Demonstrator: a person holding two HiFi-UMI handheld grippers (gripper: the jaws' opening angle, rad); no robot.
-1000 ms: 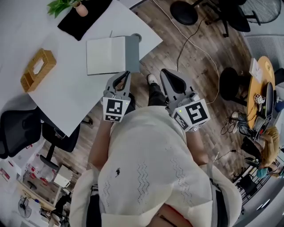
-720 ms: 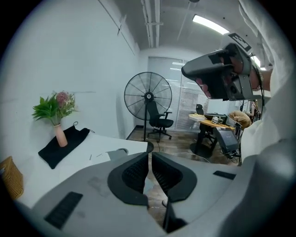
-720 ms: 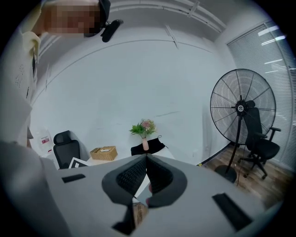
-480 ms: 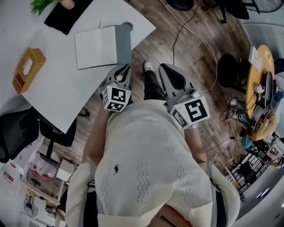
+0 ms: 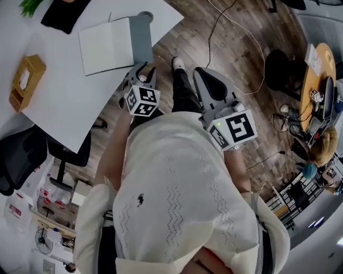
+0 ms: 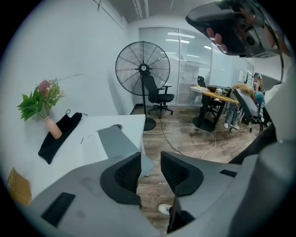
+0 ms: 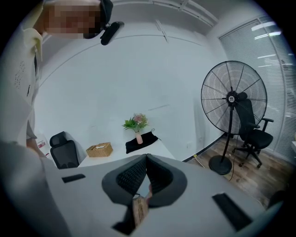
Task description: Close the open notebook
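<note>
The notebook [image 5: 106, 47] lies open on the white table [image 5: 64, 101], with a white page on the left and its grey cover [image 5: 140, 40] flat on the right near the table's corner. In the left gripper view the grey cover [image 6: 115, 139] shows just beyond the jaws. My left gripper [image 5: 143, 70] hangs off the table's edge, short of the cover; its jaws have just been opening and nothing is between them [image 6: 150, 157]. My right gripper [image 5: 202, 86] is over the floor to the right, shut and empty [image 7: 146, 158].
A woven basket [image 5: 24, 80] sits at the table's left, a black cloth [image 5: 64, 10] with a vase of flowers [image 6: 50, 127] at the far side. A black chair [image 5: 21, 155] stands by the table. A pedestal fan [image 6: 142, 69], a cable [image 5: 236, 27] and a stool [image 5: 276, 64] are on the wooden floor.
The left gripper's jaws, shut before, now stand apart, and the gripper has tipped downward. The table and notebook have slid up and left in the head view. The right gripper stays shut.
</note>
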